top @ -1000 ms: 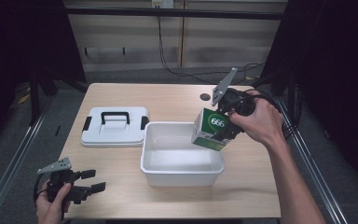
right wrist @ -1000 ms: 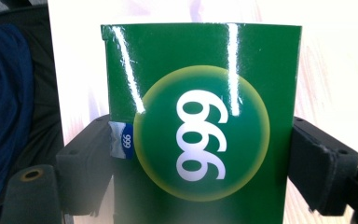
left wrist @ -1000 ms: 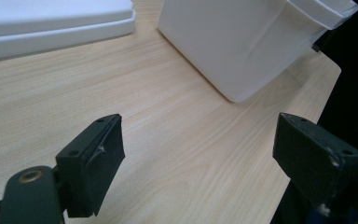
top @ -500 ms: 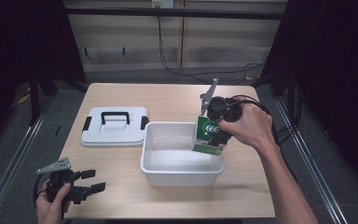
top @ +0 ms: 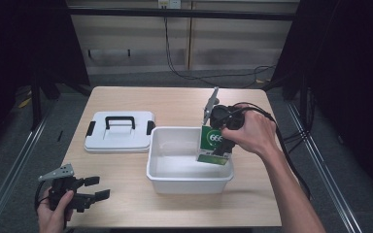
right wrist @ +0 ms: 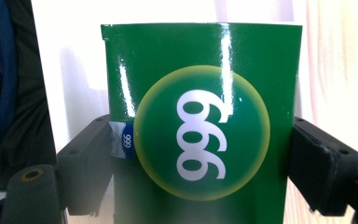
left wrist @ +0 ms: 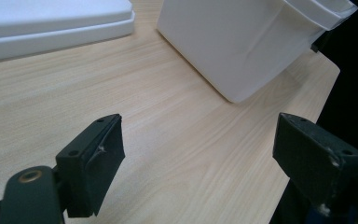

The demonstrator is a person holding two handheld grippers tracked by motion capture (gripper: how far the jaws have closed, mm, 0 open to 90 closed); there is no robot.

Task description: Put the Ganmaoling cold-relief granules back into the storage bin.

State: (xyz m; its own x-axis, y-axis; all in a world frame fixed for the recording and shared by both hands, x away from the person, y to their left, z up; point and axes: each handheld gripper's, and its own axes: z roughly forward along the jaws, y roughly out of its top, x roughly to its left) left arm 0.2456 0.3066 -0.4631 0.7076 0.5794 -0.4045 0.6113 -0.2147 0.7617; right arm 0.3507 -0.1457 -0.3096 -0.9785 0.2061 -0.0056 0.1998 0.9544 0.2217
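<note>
Right tongs (top: 222, 145) grasping green carton (top: 212, 144) inside bin's right rim (top: 229, 171), left tongs (top: 96, 188) released

The pale wooden counter (top: 175, 104) carries a white open tub (top: 189, 177) and, just beside it, a white lid (top: 119, 133) (black handle, black clips).

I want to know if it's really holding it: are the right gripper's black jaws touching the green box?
Touching. In the right gripper view, the right gripper has both black jaws pressed flat against the two sides of the green box, with no gap.
</note>
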